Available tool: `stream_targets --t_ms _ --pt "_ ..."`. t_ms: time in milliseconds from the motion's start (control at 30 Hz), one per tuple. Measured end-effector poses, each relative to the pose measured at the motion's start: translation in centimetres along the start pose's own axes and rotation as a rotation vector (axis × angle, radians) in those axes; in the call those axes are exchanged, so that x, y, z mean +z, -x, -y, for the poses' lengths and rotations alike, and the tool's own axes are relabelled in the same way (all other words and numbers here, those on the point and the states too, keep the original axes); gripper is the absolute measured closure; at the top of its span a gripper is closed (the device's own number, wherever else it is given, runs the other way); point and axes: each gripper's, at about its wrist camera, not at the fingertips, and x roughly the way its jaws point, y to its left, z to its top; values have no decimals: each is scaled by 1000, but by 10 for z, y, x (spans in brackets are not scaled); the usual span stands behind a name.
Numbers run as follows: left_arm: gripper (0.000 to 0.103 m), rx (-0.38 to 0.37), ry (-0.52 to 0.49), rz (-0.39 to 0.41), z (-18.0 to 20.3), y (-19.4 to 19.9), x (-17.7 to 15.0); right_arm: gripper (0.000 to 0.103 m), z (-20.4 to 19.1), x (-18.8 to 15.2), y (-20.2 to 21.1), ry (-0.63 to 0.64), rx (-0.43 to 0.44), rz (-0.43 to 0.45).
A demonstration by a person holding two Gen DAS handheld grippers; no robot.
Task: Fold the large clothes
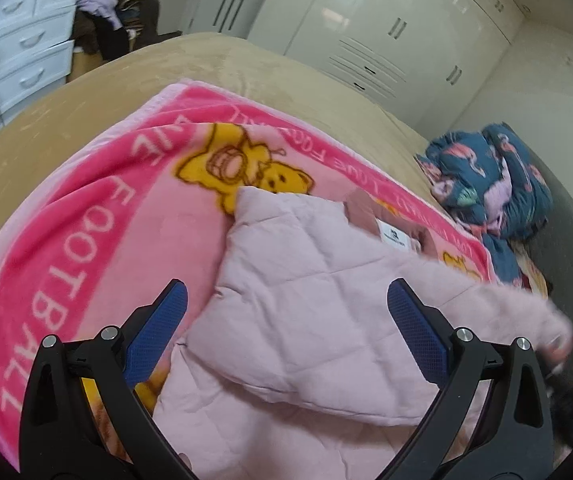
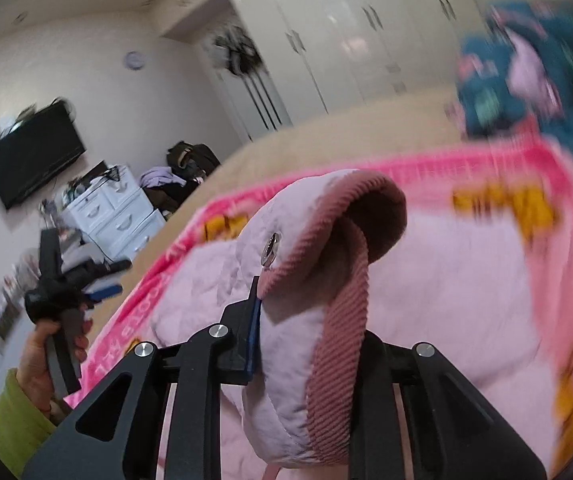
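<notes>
A pale pink quilted jacket [image 1: 306,300] lies on a pink "FOOTBALL" blanket [image 1: 98,216] spread over the bed, one flap folded across its body. My left gripper [image 1: 286,320] is open and empty, hovering above the jacket's near edge. In the right wrist view the right gripper [image 2: 306,312] is shut on the jacket's edge by the pink corduroy collar [image 2: 342,292] and a metal snap [image 2: 270,246], lifting it off the blanket. The left gripper [image 2: 98,290] shows there at the far left, held in a hand.
The beige bed cover [image 1: 86,100] surrounds the blanket. A bundled teal flamingo-print quilt [image 1: 490,184] lies at the bed's right side. White drawers [image 1: 26,52] with piled clothes stand beyond the bed's left corner, white wardrobes [image 1: 386,28] behind. A wall TV [image 2: 32,154] hangs left.
</notes>
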Motion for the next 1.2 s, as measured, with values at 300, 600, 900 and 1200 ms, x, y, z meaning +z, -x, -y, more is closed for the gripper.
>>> stream_targets --t_ms 300,600,900,1200 --pt "9 24 -27 -1 6 -12 1 84 31 44 -37 91 -138 -14" --pt "9 33 -152 -41 35 -37 -11 82 73 6 -74 -31 -213 -110" --pt "9 51 -194 -77 42 -58 -21 64 80 -5 -80 -83 -245 -141" --pt "9 54 -230 -89 49 -65 -27 25 81 -1 -54 -115 -312 -43"
